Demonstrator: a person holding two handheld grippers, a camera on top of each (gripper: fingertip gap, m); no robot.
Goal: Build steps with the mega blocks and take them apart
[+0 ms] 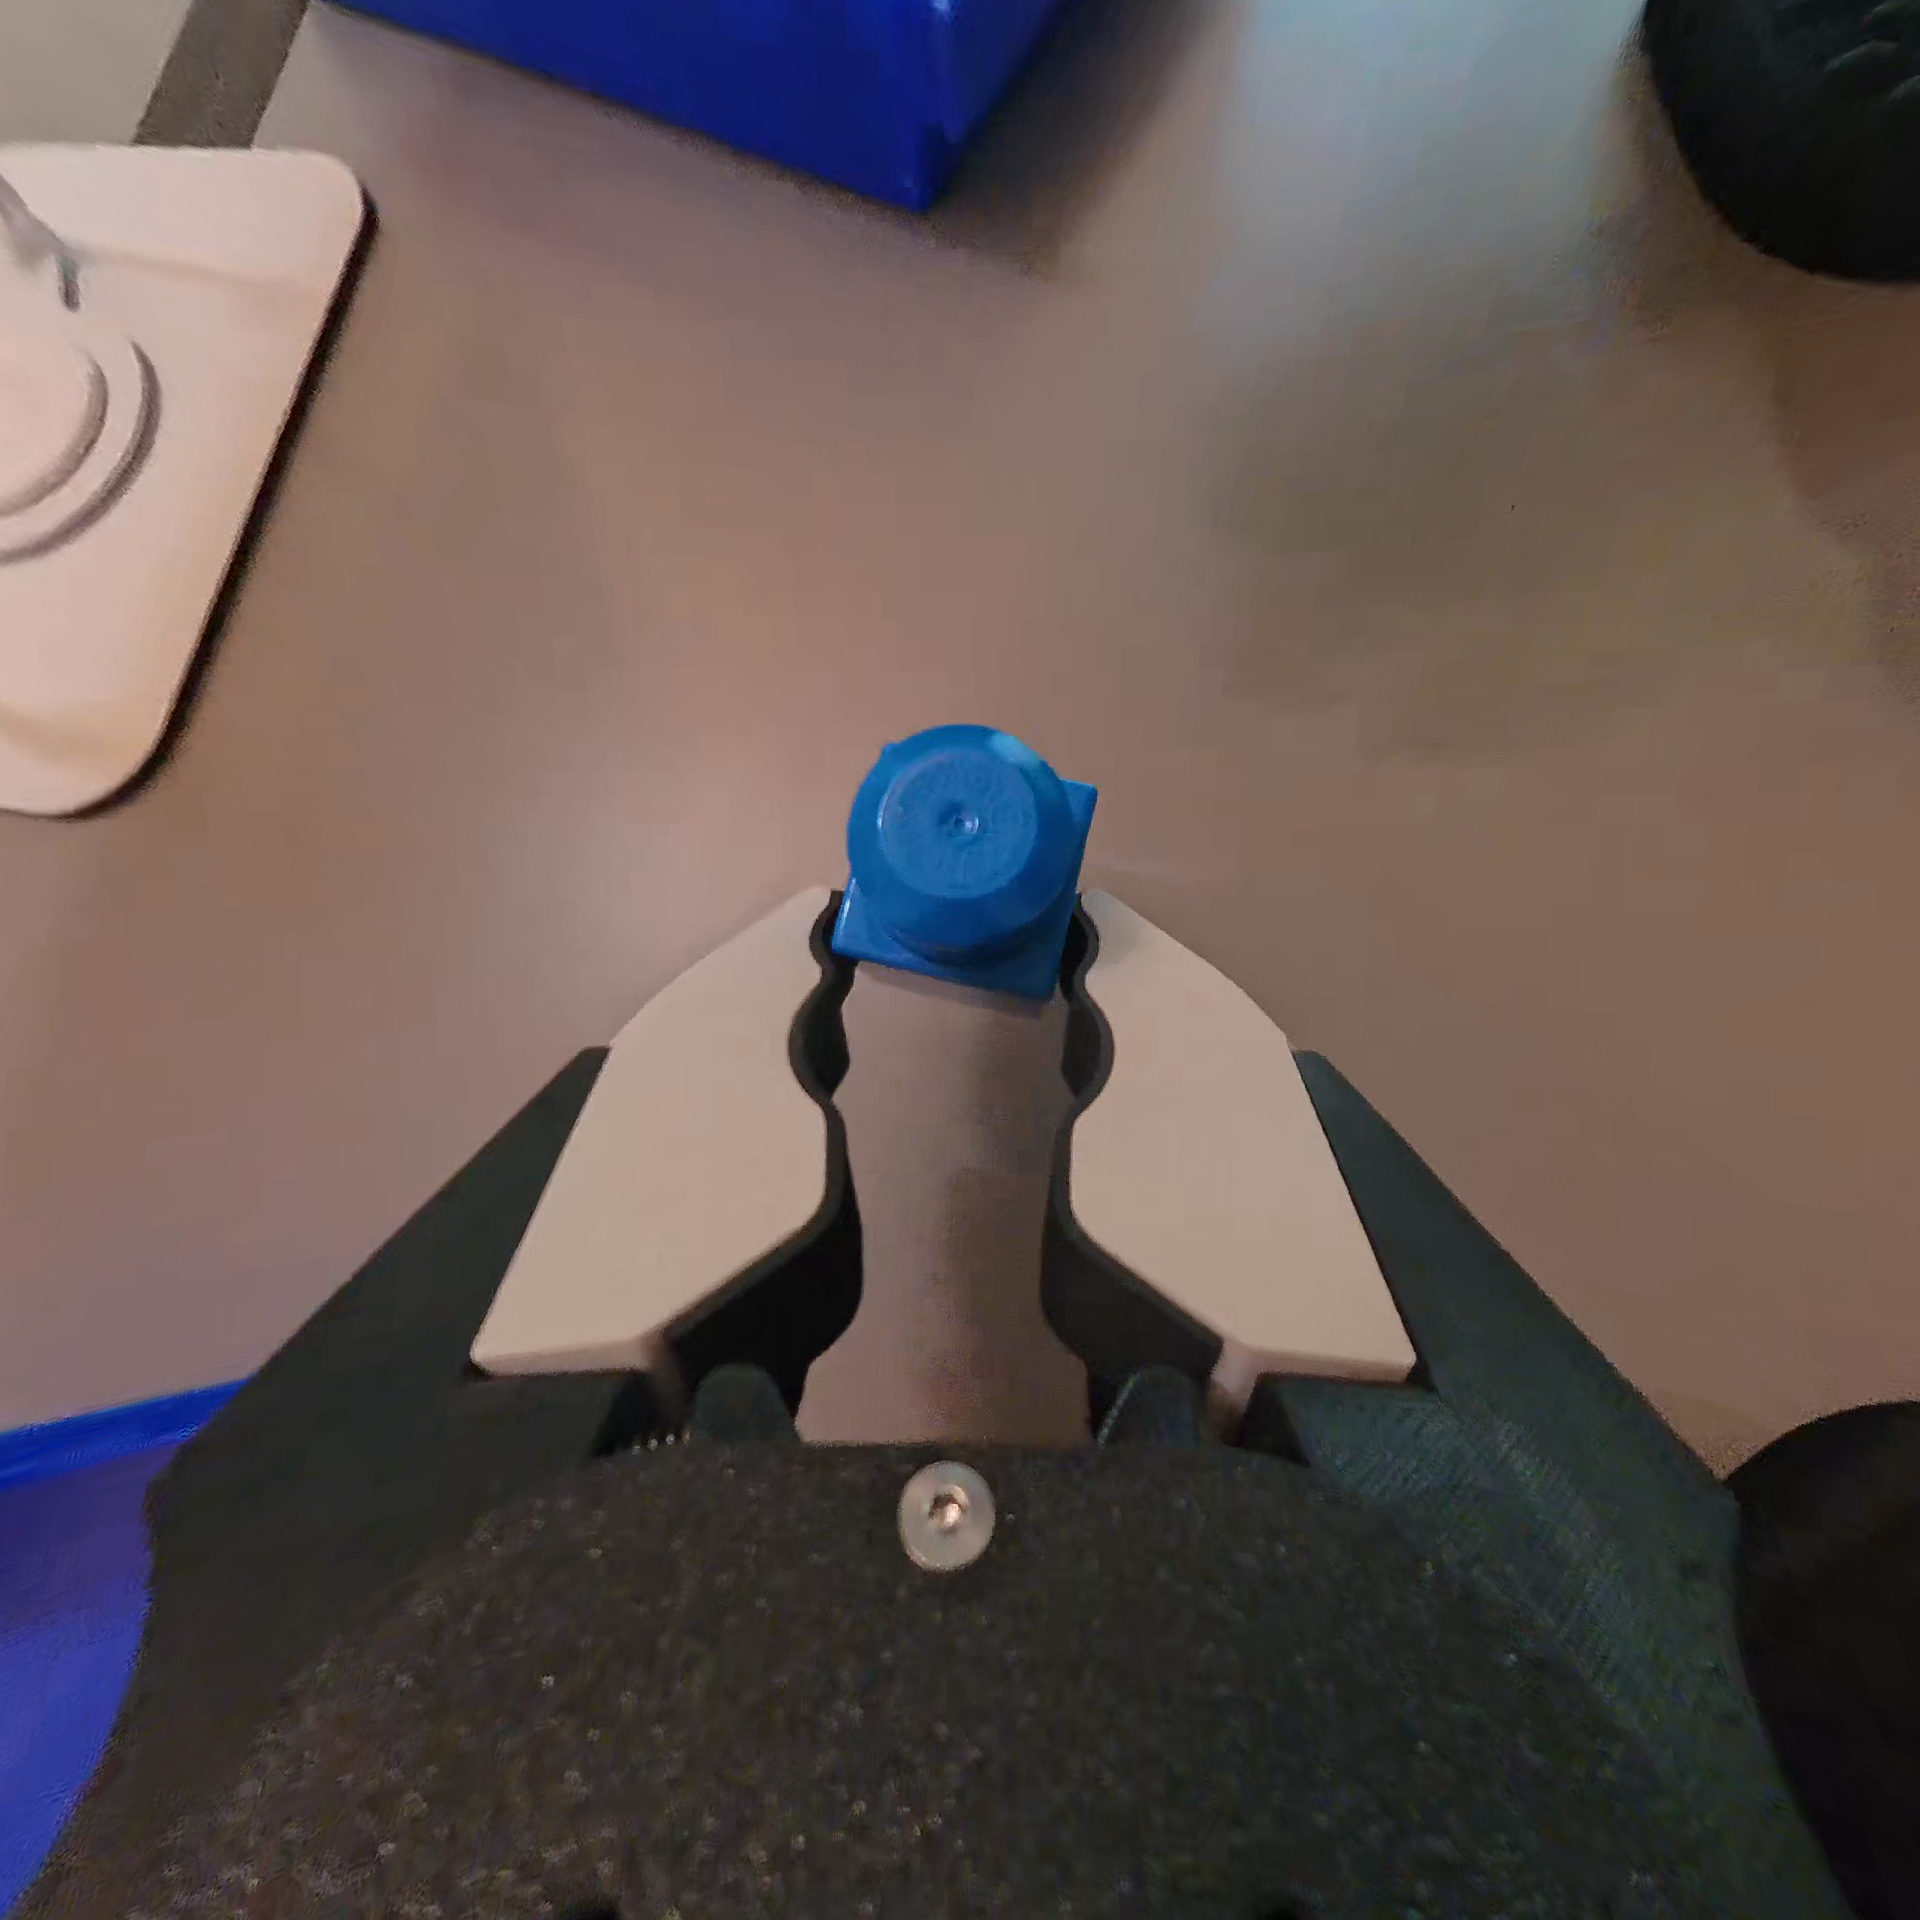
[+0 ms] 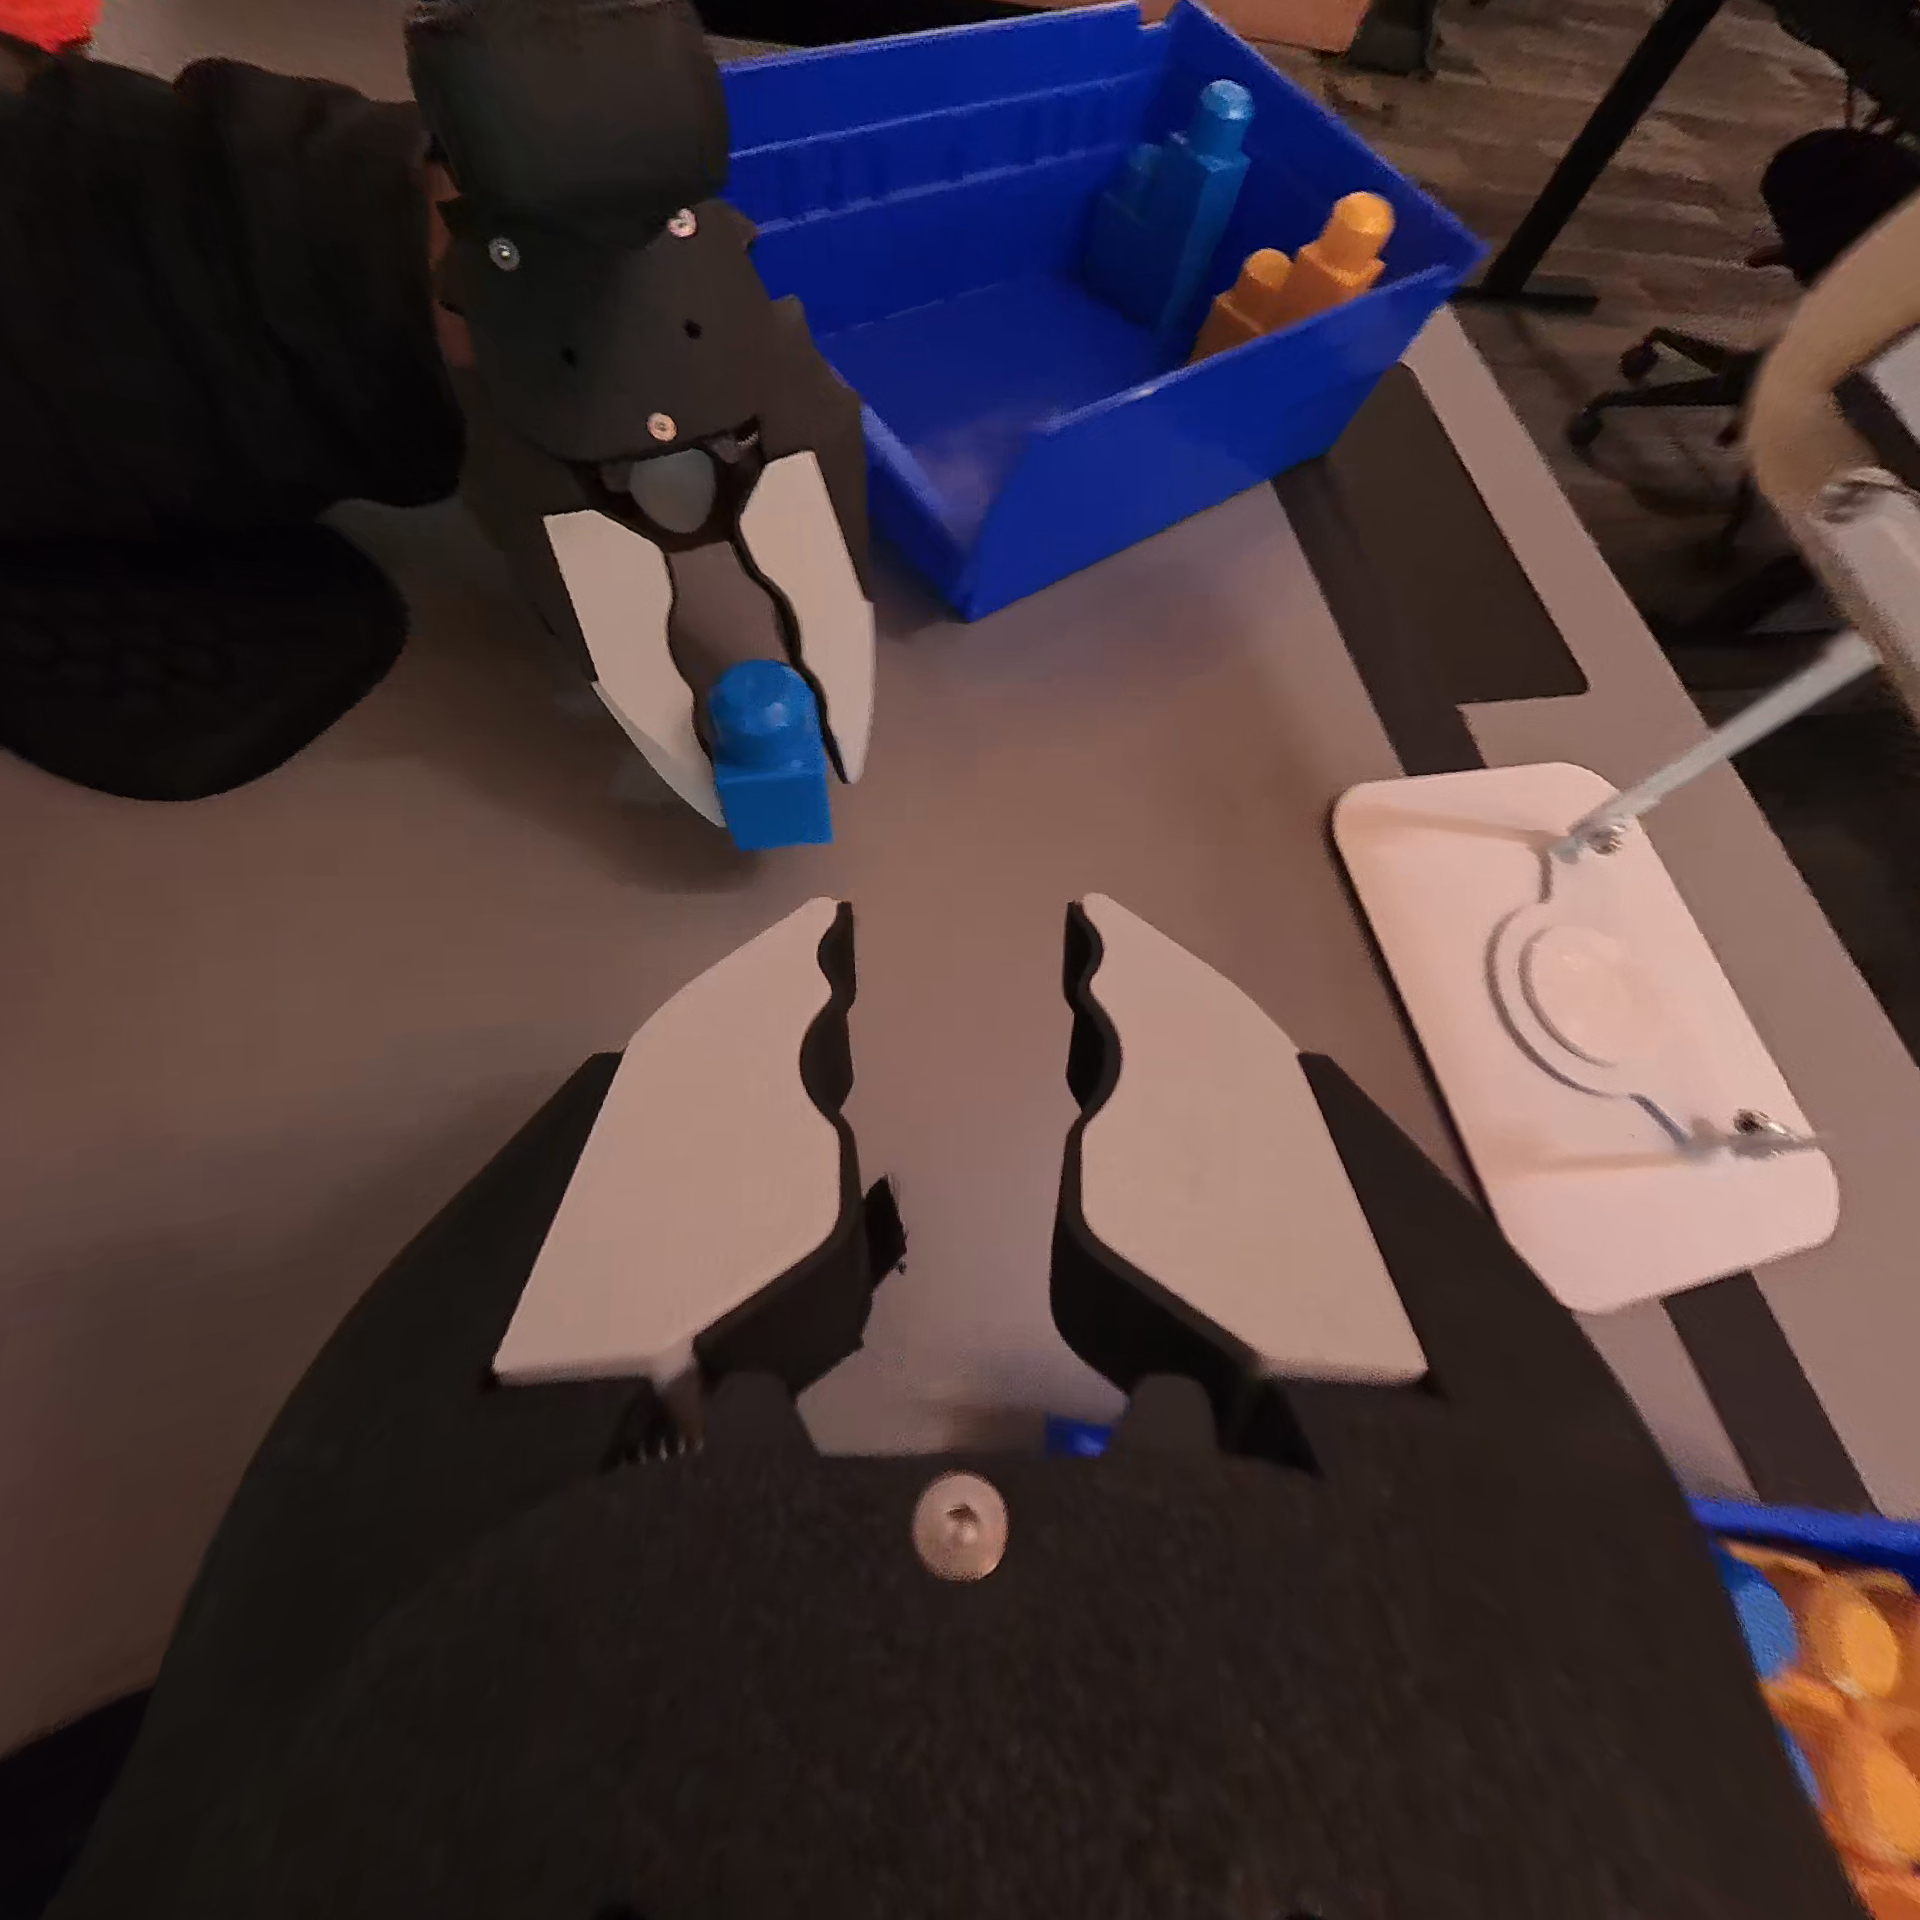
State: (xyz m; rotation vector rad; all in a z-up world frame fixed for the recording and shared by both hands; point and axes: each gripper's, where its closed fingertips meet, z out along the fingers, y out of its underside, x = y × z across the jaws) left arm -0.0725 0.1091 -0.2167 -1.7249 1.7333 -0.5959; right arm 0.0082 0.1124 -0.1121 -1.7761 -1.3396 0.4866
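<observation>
So we count two sets of tongs here, and only one of them is busy. Our left tongs (image 1: 954, 940) are pinching one small blue block (image 1: 961, 873) right at the tips, and from the right wrist view it hangs just above the grey bench (image 2: 1039, 727), maybe barely off it, hard to call. It's a single-stud piece: a square base with one fat round stud on top, stud pointing up, all the same glossy blue. Our right tongs (image 2: 961, 940) are spread with nothing between them, hovering near that block but apart from it. Beyond the left tongs we've got one blue bin (image 2: 1143, 457) sitting on the bench, and inside it, against the far right side, two stepped stacks: one blue stack (image 2: 1179, 208) and one orange stack (image 2: 1299, 275), each rising in steps with the tallest stud at the right. There's also one white plate (image 2: 1579, 1039) with a thin metal rod (image 2: 1745, 727) bolted to it, off to the right on the bench. At the bottom right corner there's a second blue container (image 2: 1829, 1704) with orange pieces in it, too blurry for us to count.
</observation>
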